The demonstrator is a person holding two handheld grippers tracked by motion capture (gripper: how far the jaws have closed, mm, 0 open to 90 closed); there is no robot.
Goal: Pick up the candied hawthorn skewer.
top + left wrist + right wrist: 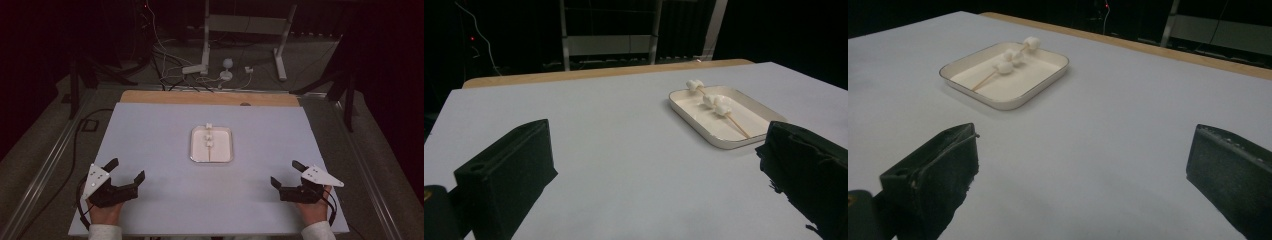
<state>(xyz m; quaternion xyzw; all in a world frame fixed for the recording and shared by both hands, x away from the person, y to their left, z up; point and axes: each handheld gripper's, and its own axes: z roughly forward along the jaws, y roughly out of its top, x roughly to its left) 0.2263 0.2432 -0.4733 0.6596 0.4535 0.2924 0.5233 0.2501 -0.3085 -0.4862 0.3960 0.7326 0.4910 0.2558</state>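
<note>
At the near edge of the table (150, 210), we see two hands holding two grippers, one on each side. The left gripper (127, 171) sits just inside the near left corner, its two black jaws spread wide with nothing between them; the right gripper (288, 173) sits near the near right corner, its jaws equally wide apart and empty. Each carries one grey three-cornered plate on top.

Between the two grippers we see a broad bare stretch of pale tabletop, open from one side to the other. Ahead of both pairs of fingers the surface stays bare up to the tray (196, 150), leaving free room on every side of it.

One shallow white tray with rounded corners lies ahead of the fingers, roughly midway between the two grippers and well apart from both. In the left gripper view the tray (694, 117) lies ahead and toward that gripper's right jaw; in the right gripper view the tray (1013, 97) lies ahead and toward the left jaw.

Inside the tray lies one thin wooden skewer (739, 126) carrying three white marshmallows (719, 104); the farthest one rests on the tray's far rim.

Beyond the tray, the pale cover ends and a strip of bare wood (210, 98) runs along the table's far edge.
</note>
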